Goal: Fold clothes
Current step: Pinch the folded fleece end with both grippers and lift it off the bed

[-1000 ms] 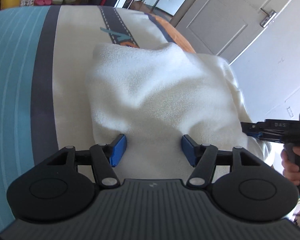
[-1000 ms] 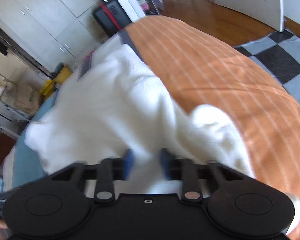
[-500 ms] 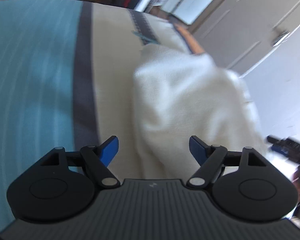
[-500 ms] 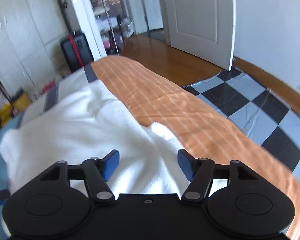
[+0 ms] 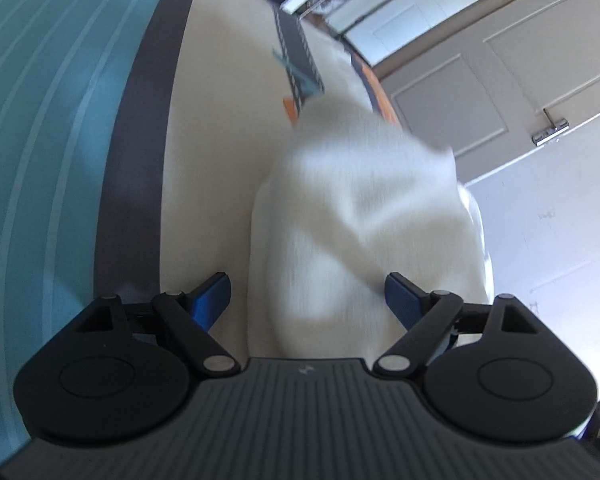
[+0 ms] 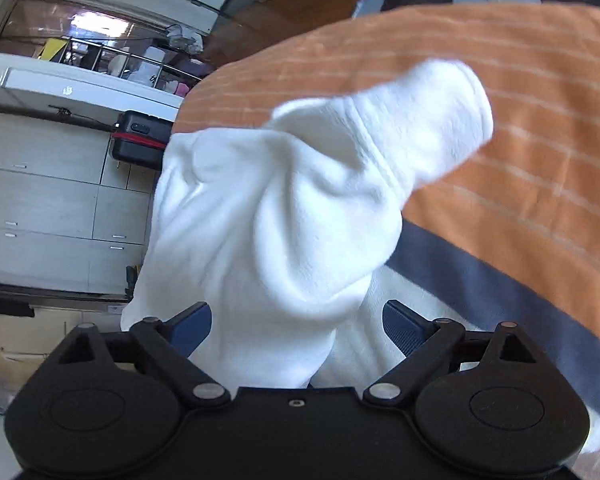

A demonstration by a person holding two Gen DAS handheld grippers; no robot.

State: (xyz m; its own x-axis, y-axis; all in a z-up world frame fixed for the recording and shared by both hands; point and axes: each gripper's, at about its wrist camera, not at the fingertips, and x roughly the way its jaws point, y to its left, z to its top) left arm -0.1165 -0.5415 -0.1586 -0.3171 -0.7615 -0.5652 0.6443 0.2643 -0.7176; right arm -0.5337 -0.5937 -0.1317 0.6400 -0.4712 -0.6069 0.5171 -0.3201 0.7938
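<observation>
Bedroom setup: bed (image 5: 216,128) carried a striped cover, teal band, dark grey stripe, cream band, orange band (image 6: 520,120) toward the far side. White panelled door (image 5: 500,92) and cabinets (image 6: 52,208) sat behind it, black suitcase (image 6: 140,140) by the cabinets, checkered floor past the orange edge. Your white fleece garment (image 5: 364,216) lay bunched on the cream band, reaching onto the orange band, near the bed edge on the door side. One rounded sleeve-like end (image 6: 428,120) stuck out over the orange band. Your left gripper (image 5: 308,300) had jaws opening, blue pads spread, garment fold between them but pads not pressing it. Your right gripper (image 6: 296,324) likewise, jaws opening wide, fabric hump between the pads, no pinch visible. Left view was motion-blurred on the fabric.
</observation>
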